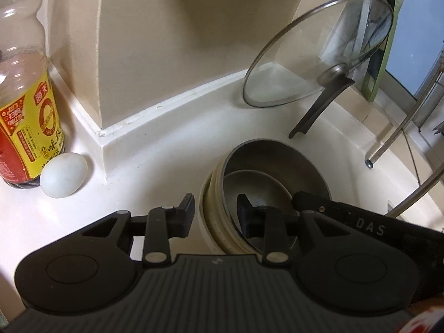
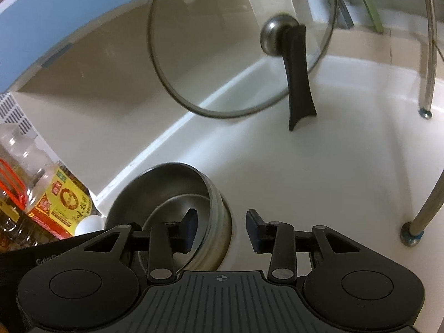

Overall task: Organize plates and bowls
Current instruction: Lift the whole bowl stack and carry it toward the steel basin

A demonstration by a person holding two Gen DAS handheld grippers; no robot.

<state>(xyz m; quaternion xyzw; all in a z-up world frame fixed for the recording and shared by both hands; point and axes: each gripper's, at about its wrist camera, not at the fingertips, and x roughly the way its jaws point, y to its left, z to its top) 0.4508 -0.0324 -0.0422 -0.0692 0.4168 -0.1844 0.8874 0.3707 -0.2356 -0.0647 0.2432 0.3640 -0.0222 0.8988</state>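
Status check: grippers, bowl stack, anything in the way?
Left gripper open, straddling rim of nested steel bowls. Right gripper open, straddling opposite rim. Glass pot lid leans behind; white egg left, apart.

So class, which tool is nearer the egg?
Left. The left tool straddles the bowls' rim on the side facing the egg; the right tool straddles the far rim.

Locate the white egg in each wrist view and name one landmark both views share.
Left wrist: the egg lies at left on the counter, right beside the base of the sauce bottle.
Right wrist: the egg shows at lower left, partly hidden behind the other gripper's body, below the bottle's yellow label.
Shared landmark: the glass lid leaning at the back.
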